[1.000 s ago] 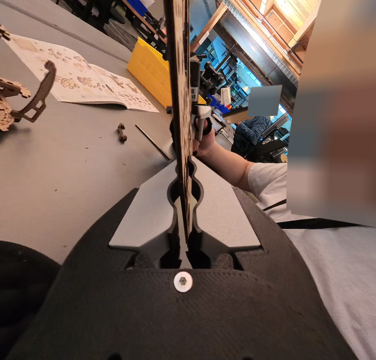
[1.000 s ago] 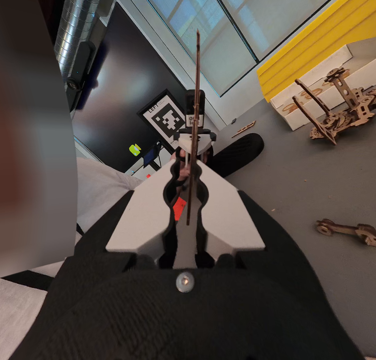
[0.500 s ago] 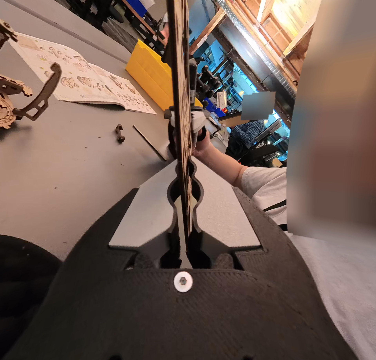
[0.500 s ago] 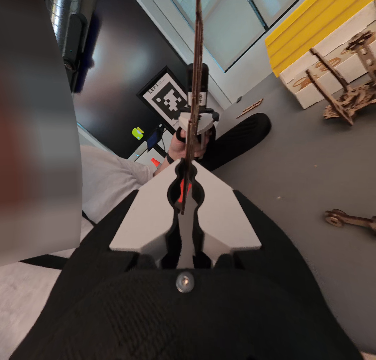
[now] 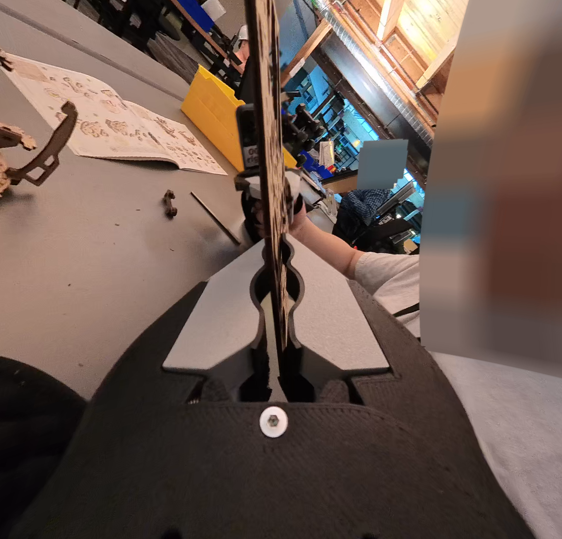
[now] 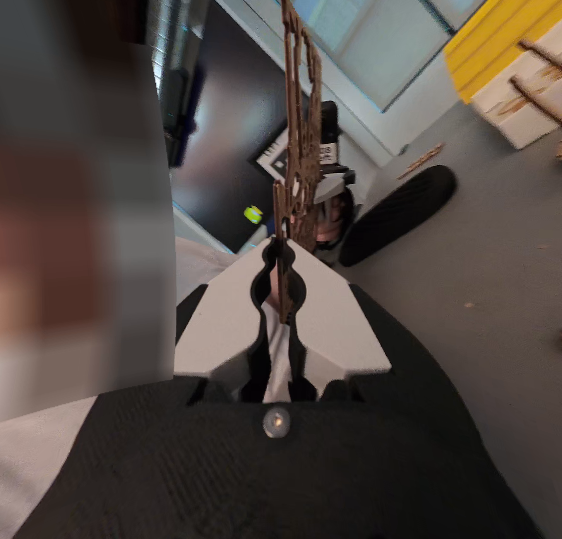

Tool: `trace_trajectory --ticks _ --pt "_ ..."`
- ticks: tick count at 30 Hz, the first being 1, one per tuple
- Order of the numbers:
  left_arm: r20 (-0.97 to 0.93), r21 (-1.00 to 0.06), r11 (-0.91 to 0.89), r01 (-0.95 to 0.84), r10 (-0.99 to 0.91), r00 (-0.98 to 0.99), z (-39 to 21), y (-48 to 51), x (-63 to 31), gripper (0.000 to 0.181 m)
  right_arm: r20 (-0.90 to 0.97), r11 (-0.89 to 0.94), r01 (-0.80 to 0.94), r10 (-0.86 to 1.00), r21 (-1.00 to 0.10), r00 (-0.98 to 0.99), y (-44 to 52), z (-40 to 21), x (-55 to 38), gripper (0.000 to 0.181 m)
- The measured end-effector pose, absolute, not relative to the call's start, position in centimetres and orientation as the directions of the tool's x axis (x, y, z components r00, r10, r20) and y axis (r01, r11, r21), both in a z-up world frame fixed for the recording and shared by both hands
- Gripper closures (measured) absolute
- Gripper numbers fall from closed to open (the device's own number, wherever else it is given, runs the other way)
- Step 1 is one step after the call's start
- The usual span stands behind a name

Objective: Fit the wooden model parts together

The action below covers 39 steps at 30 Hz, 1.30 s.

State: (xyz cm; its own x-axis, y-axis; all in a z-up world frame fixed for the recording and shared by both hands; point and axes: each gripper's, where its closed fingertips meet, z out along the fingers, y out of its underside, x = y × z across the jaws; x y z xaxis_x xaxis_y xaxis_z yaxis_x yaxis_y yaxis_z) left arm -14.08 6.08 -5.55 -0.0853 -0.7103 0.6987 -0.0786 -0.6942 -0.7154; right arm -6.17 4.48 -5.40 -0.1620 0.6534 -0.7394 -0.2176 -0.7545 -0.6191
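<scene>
Tilted since before, wooden sheet (image 6: 304, 134) stays clamped edge-on.

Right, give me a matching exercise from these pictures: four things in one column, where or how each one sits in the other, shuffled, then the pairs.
Things
1. wooden sheet
2. instruction booklet
3. yellow bin
4. small wooden link piece

Places or states
A. lying open on the grey table
B. clamped edge-on between the fingers of the left gripper and the right gripper
C. loose on the table beside a thin dark rod
D. standing on the table past the booklet's far corner

Pairs: 1-B, 2-A, 3-D, 4-C
</scene>
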Motion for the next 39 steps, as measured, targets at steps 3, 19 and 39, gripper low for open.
trace_trajectory --ticks 3,19,39 --pt "0.701 -0.714 -0.696 -0.079 -0.710 -0.072 -5.6 6.0 -14.1 0.181 -0.686 -0.689 -0.197 0.722 -0.698 -0.092 4.3 -5.5 -6.3 0.181" --pt "0.646 -0.752 -0.652 -0.095 -0.758 0.089 -6.1 6.6 -15.8 0.181 -0.464 -0.457 -0.096 0.836 -0.884 0.293 6.1 -7.3 -6.6 0.151" --pt "0.677 -0.735 -0.672 -0.089 -0.734 -0.051 -5.0 5.0 -15.6 0.181 -0.672 -0.664 -0.140 0.740 -0.735 0.017 4.5 -6.4 -6.9 0.153"
